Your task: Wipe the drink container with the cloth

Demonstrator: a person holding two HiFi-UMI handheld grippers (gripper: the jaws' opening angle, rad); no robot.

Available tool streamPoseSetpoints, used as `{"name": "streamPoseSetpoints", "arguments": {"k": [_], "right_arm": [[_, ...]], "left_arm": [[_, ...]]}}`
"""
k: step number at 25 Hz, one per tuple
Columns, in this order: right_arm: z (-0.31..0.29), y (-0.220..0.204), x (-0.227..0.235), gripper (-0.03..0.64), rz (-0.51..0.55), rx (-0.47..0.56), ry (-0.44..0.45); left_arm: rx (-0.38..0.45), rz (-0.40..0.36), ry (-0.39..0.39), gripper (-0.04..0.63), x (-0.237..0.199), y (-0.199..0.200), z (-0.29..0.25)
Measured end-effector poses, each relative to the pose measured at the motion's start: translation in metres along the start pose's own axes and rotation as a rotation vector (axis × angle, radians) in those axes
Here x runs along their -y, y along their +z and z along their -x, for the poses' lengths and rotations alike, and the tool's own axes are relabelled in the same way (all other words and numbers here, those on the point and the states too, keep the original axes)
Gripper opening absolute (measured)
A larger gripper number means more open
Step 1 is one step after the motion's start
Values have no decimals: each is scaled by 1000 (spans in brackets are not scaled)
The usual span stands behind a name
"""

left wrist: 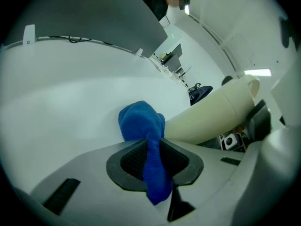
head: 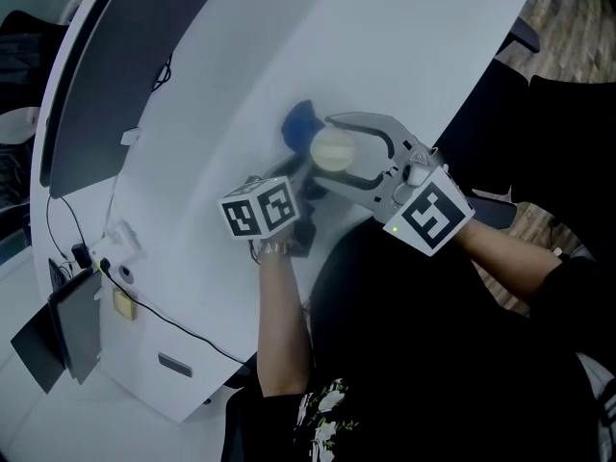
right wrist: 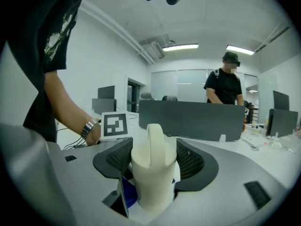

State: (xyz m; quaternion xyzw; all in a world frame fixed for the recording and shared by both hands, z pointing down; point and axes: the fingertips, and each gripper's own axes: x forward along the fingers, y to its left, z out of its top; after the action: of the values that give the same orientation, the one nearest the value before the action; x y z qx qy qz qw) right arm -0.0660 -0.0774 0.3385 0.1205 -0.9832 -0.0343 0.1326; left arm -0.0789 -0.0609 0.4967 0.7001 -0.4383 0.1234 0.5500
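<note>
A cream drink container point(head: 334, 149) with a handle is held up over the white desk point(head: 404, 37), and my right gripper point(head: 335, 154) is shut on it. In the right gripper view the container point(right wrist: 153, 173) fills the gap between the jaws, handle facing the camera, with my right gripper point(right wrist: 153, 161) round it. A blue cloth point(head: 300, 123) lies bunched against the container's far side. My left gripper point(head: 306, 168) is shut on the cloth. The left gripper view shows the cloth point(left wrist: 146, 140) pinched in my left gripper point(left wrist: 153, 161), its bunched end touching the container point(left wrist: 211, 117).
A grey divider panel point(head: 115, 56) runs along the desk's far side. Cables and a dark power unit point(head: 72, 325) sit at the desk's left end. A person point(right wrist: 225, 86) stands behind the divider. The desk's near edge curves close to my body.
</note>
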Motion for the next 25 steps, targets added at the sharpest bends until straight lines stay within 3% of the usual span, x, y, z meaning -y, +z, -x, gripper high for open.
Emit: {"name": "streamPoseSetpoints", "arguments": {"k": [3, 6, 9, 13, 17, 19, 25], "right_arm": [[-4, 1, -6, 282, 29, 42, 240], [-7, -6, -15, 283, 30, -10, 476], [-7, -12, -21, 284, 64, -84, 597], [-7, -13, -25, 283, 80, -104, 641], [-6, -14, -21, 284, 62, -96, 629], [-6, -14, -20, 284, 59, -94, 623], [-8, -13, -22, 284, 52, -74, 616]], "left_arm": [[47, 10, -50, 77, 11, 7, 21], [159, 61, -161, 77, 32, 26, 56], [238, 14, -225, 77, 61, 42, 90], [242, -42, -257, 77, 79, 47, 94], [215, 31, -239, 77, 59, 42, 68], [176, 65, -208, 77, 41, 34, 51], [55, 75, -77, 75, -1, 6, 8]]}}
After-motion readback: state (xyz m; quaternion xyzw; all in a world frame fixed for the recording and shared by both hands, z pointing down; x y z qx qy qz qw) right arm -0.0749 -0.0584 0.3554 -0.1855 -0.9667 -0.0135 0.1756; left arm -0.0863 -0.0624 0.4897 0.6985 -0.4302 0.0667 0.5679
